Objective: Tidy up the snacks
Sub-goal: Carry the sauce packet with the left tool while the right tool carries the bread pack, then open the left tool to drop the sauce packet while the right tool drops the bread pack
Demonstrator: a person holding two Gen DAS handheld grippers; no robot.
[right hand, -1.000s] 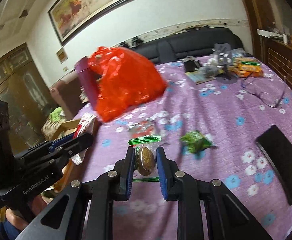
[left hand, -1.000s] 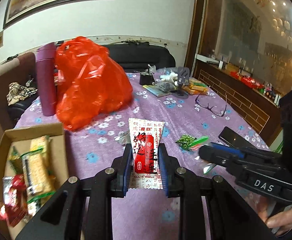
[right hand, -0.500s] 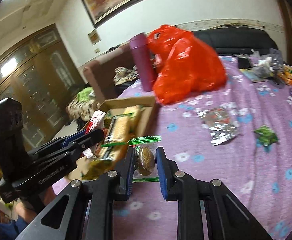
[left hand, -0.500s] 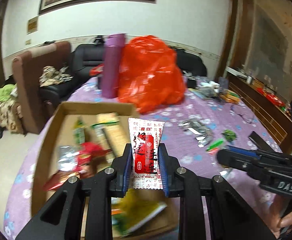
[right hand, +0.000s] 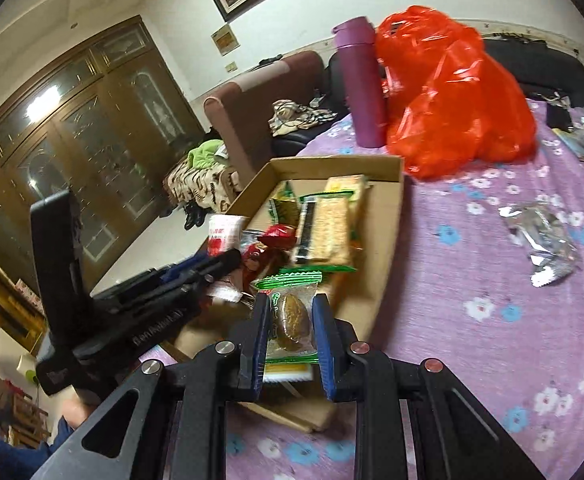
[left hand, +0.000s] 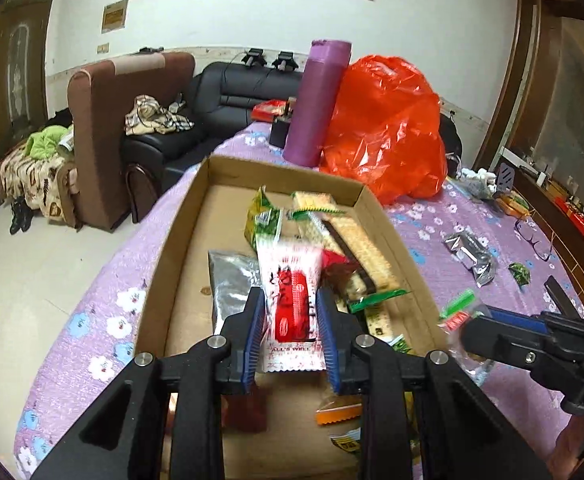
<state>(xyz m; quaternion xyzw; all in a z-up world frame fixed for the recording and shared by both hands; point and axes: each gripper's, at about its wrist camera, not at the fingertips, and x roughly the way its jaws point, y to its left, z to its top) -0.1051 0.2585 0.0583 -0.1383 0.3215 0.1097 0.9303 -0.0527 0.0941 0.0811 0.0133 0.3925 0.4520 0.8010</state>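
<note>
My left gripper [left hand: 292,334] is shut on a red-and-white snack packet [left hand: 292,304] and holds it over the cardboard box [left hand: 188,232], which holds several snacks such as cracker packs [left hand: 347,236]. My right gripper [right hand: 290,334] is shut on a clear green-edged packet with a brown snack [right hand: 292,320], above the box's near right corner [right hand: 383,248]. The left gripper also shows in the right wrist view [right hand: 220,262], and the right gripper shows in the left wrist view [left hand: 471,332].
A red plastic bag [left hand: 387,128] and a purple bottle [left hand: 315,100] stand behind the box. A silver packet [right hand: 543,236], a green wrapper [left hand: 519,272], glasses [left hand: 535,236] and a phone [left hand: 559,296] lie on the purple flowered cloth [right hand: 491,320]. Sofas stand left of the table.
Both grippers have swung left from the open table to over the cardboard box, each still holding its packet.
</note>
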